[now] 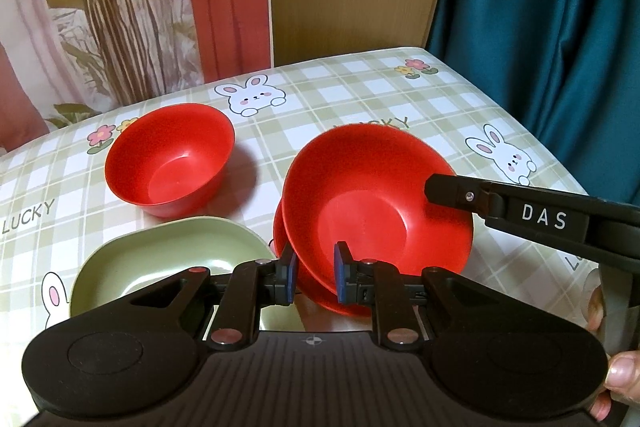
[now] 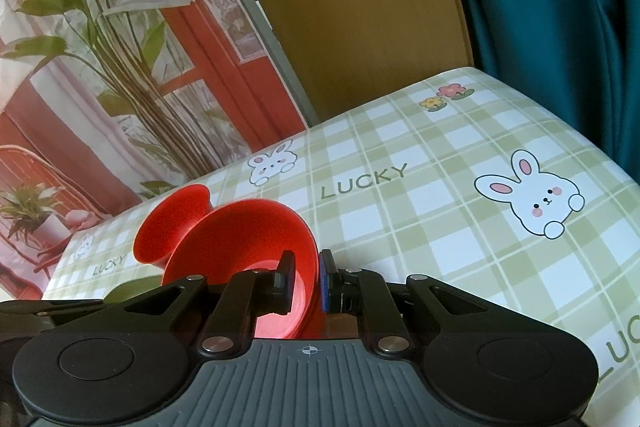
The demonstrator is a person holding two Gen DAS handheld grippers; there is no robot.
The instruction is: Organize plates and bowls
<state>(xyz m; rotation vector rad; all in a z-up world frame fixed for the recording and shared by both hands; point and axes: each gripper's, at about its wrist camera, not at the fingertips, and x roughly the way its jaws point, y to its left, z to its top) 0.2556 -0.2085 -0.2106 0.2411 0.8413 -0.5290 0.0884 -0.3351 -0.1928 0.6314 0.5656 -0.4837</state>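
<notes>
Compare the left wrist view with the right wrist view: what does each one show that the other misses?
Only the left wrist view shows the green dish clearly, the red plate under the tilted red bowl, and the right gripper's finger reaching over that bowl's rim. Only the right wrist view shows the right gripper with its pads on either side of the bowl's rim. Both share the tilted red bowl, the deeper red bowl behind it, and the bunny tablecloth.

Open passage: checked-cloth bench (image 2: pixel 440 187), far right portion, bare. Obstacles, near left: deep red plastic bowl (image 1: pixel 168 163), pale green shallow dish (image 1: pixel 160 263), wide red plastic bowl (image 1: pixel 372 203) over red plate (image 1: pixel 320 291), closely grouped.
</notes>
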